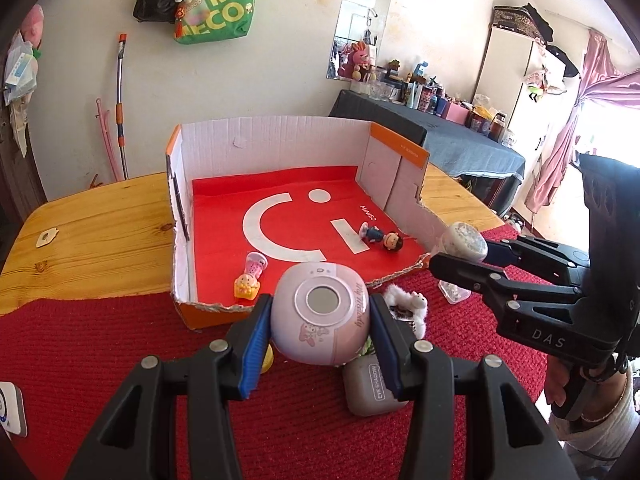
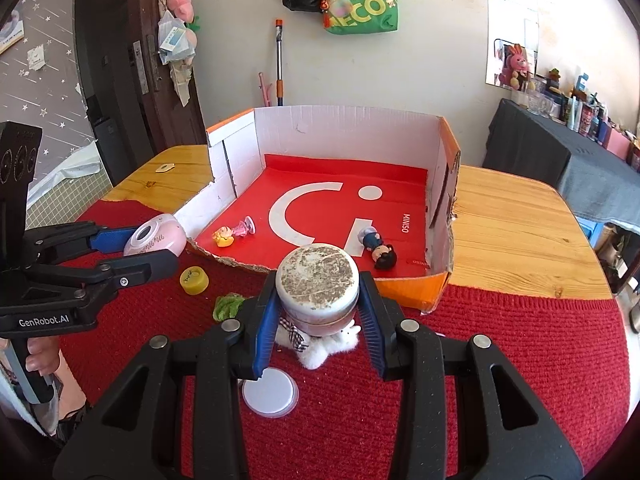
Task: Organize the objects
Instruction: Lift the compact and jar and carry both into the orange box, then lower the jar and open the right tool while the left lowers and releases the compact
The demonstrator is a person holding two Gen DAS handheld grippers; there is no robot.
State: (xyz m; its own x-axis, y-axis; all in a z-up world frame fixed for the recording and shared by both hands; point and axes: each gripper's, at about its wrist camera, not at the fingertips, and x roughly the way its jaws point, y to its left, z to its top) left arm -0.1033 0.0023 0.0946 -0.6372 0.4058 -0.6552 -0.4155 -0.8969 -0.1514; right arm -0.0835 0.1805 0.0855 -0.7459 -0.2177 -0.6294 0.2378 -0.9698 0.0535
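Observation:
My left gripper [image 1: 318, 344] is shut on a round pink case [image 1: 316, 314] and holds it above the red mat, just before the torn front edge of the cardboard box [image 1: 276, 136]. My right gripper [image 2: 318, 332] is shut on a round white jar [image 2: 318, 282] with a speckled lid, held above the mat near the box front. In the box lie a pink-and-yellow figurine [image 2: 232, 234] and a dark-haired doll [image 2: 378, 248]. Each gripper shows in the other's view: the right gripper [image 1: 464, 254] at right, the left gripper [image 2: 148, 248] at left.
On the red mat [image 2: 500, 360] lie a grey eye-shadow case [image 1: 368, 394], a white fluffy toy [image 2: 324, 346], a yellow cap [image 2: 194, 280], a green scrap [image 2: 228, 306] and a white disc [image 2: 270, 396]. The wooden table [image 2: 516, 220] extends to both sides of the box.

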